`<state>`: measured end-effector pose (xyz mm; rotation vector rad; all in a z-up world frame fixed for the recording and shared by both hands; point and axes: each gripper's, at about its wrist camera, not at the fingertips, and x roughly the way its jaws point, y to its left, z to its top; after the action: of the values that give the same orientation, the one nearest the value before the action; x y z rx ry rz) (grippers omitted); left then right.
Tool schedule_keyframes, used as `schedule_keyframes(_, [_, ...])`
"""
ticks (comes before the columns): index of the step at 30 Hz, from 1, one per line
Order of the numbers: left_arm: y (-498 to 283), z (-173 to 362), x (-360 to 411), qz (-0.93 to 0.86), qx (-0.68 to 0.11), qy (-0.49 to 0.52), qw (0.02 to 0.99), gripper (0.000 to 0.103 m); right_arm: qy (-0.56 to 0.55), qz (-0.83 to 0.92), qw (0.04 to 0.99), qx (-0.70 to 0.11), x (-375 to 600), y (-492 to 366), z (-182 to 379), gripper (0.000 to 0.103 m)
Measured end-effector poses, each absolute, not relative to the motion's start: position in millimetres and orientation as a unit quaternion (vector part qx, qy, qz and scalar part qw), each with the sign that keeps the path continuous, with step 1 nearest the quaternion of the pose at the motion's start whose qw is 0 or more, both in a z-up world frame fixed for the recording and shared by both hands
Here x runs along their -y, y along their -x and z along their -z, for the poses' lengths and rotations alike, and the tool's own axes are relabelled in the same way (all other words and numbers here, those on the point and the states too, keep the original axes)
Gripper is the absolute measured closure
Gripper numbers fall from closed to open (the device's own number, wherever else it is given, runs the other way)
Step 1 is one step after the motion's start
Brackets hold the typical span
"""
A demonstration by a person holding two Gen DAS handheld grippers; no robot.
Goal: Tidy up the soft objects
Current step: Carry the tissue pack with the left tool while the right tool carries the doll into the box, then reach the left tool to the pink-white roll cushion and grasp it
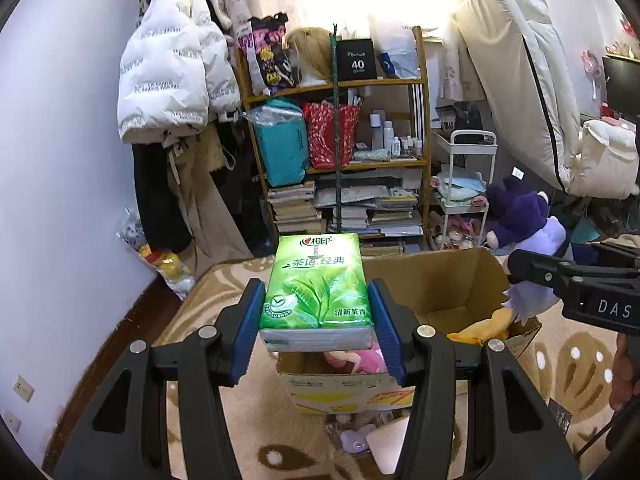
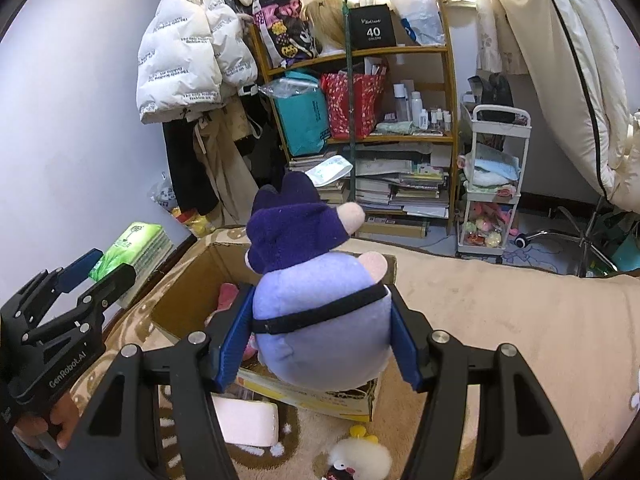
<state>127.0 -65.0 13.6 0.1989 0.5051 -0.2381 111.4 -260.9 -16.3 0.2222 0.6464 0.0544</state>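
My left gripper (image 1: 316, 322) is shut on a green tissue pack (image 1: 318, 288) and holds it above the near left corner of an open cardboard box (image 1: 436, 284). My right gripper (image 2: 320, 336) is shut on a purple plush toy (image 2: 320, 304) with a dark purple hood, held over the same box (image 2: 188, 280). Inside the box lie a pink plush (image 1: 356, 360) and a yellow plush (image 1: 484, 326). The right gripper with the purple plush (image 1: 528, 232) shows at the right of the left wrist view. The left gripper and tissue pack (image 2: 132, 248) show at the left of the right wrist view.
The box stands on a beige patterned rug (image 2: 500, 320). A white foam block (image 2: 248, 420) and a small white plush (image 2: 360, 458) lie on the rug by the box. A cluttered wooden shelf (image 1: 340, 160), hanging coats (image 1: 168, 80) and a white cart (image 2: 496, 184) stand behind.
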Motion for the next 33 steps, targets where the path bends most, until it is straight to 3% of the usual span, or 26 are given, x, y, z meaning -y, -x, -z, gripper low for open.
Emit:
schedule_keyframes(16, [-162.0, 20.5, 73.3, 0.119, -0.312, -0.095, 0.938, 0.049, -0.114, -0.031, 0.925, -0.360, 259.2, -136.6, 48.6, 0.034])
schedule_keyframes(18, [-163.3, 22.8, 72.0, 0.119, -0.318, -0.092, 0.936, 0.048, -0.116, -0.028, 0.926, -0.359, 260.2, -136.8, 48.7, 0.028])
schedule_keyframes(25, [-157.3, 22.9, 70.9, 0.116, -0.326, -0.093, 0.934, 0.034, -0.133, -0.009, 0.929, -0.345, 268.3, -126.1, 38.1, 0.008])
schedule_keyframes(29, [-147.2, 18.1, 70.7, 0.116, -0.322, -0.096, 0.935, 0.020, -0.130, -0.004, 0.929, -0.348, 269.2, -116.4, 31.6, 0.003])
schedule_keyframes(33, [-133.3, 13.2, 69.5, 0.117, -0.323, -0.100, 0.934, 0.015, -0.115, -0.003, 0.929, -0.352, 266.5, -104.1, 26.6, 0.003])
